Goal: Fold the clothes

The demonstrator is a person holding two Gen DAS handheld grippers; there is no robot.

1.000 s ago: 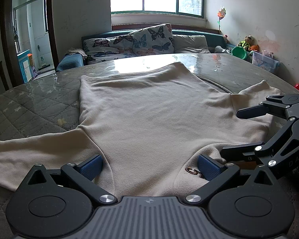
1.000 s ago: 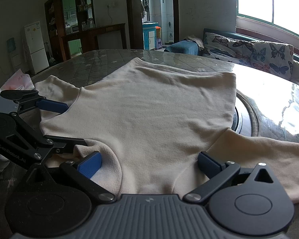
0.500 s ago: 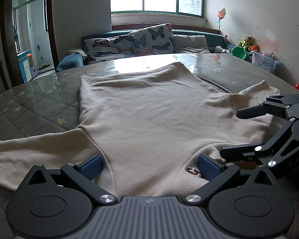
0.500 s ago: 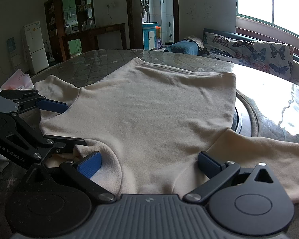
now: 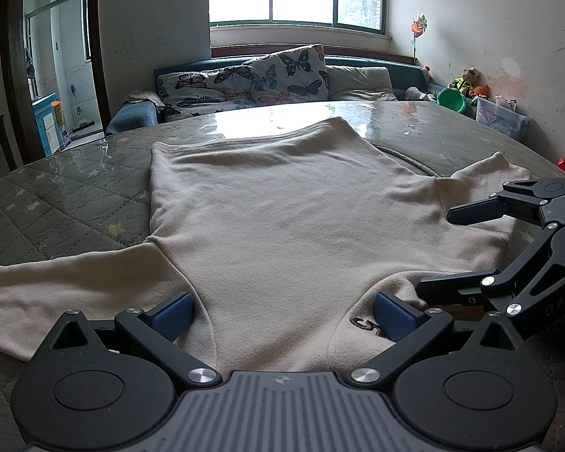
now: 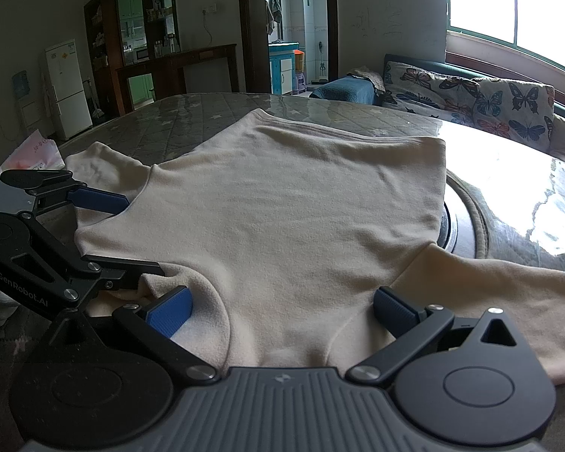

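We see beige top (image 5: 282, 218) spread flat on round quilted table (image 5: 56, 203), sleeves out to both sides. Our left gripper (image 5: 282, 312) at near edge of top, jaws wide apart over fabric. Our right gripper (image 6: 282, 310) just beside it, jaws likewise spread, nothing gripped.

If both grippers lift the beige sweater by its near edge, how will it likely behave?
The sweater looks like soft fleece lying flat, so it will probably drape and sag between the left gripper and right gripper. Its spread sleeves would likely trail behind. The glossy table may let it slide easily.
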